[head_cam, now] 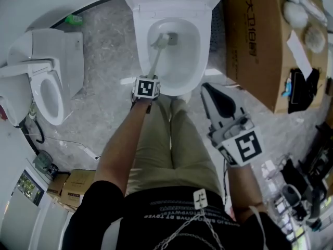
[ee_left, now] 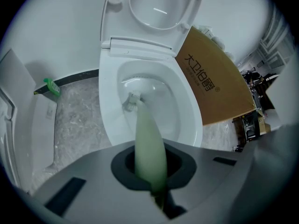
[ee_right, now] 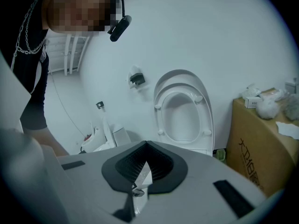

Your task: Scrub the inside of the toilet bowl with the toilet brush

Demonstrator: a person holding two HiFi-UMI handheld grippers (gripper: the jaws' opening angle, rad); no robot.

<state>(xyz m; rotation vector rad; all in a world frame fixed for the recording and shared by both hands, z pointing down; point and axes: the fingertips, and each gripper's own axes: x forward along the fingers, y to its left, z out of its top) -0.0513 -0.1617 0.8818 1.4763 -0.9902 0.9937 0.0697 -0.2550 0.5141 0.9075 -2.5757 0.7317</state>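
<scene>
The left gripper (head_cam: 151,80) pinches the pale green plastic toilet brush (ee_left: 148,139) by its handle. Its white bristle head (ee_left: 132,101) rests down inside the white ceramic toilet bowl (ee_left: 183,107), ahead of the jaws. The right gripper (head_cam: 214,99) hangs off to the bowl's right, jaws pressed together on nothing.

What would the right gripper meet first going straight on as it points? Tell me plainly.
Most likely the raised toilet seat, which stands upright straight ahead of the closed jaws of the right gripper. Nothing shows in between, though depth is hard to judge.

Grey marbled floor (head_cam: 104,108); white wall (ee_right: 210,31); cardboard box (head_cam: 255,40); spare toilet (head_cam: 52,66) left.
</scene>
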